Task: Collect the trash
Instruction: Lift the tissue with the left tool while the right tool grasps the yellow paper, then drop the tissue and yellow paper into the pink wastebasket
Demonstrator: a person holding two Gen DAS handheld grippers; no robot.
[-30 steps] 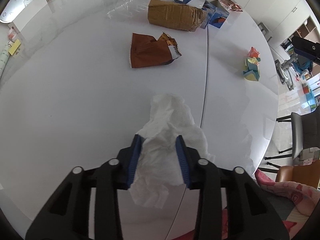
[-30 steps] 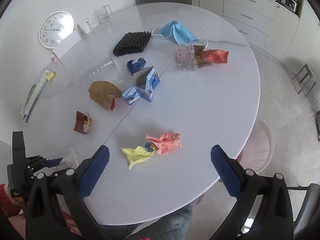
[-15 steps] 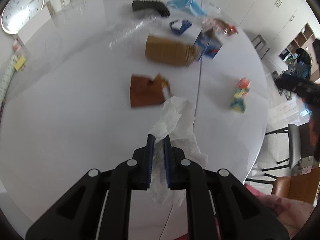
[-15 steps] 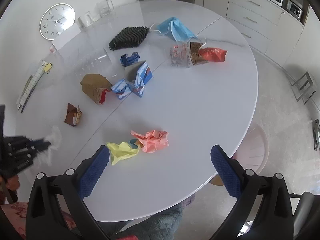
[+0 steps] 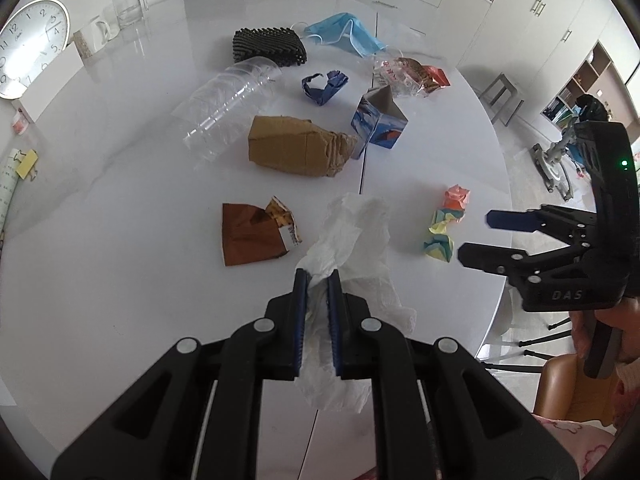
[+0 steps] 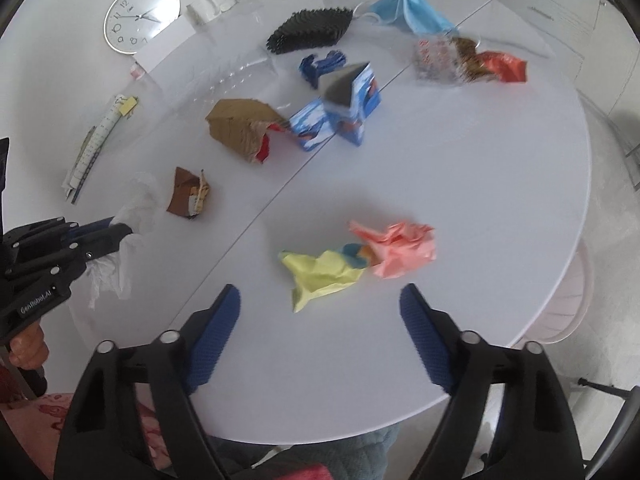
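The left gripper (image 5: 318,280) is clenched on a thin, wrinkled white tissue (image 5: 352,236), its long axis running along the fingers, apparently lifted off the glossy white round table (image 5: 120,280). The right gripper (image 6: 320,300), whose jaws have just been closing, hangs unclenched and empty above crumpled yellow-and-pink paper (image 6: 360,256) lying flat near the table's edge.

Wrapper (image 5: 256,236) left of tissue (image 5: 356,236)

Wall clock (image 5: 28,46) cut off at edge, snack wrappers (image 6: 464,60) blurred
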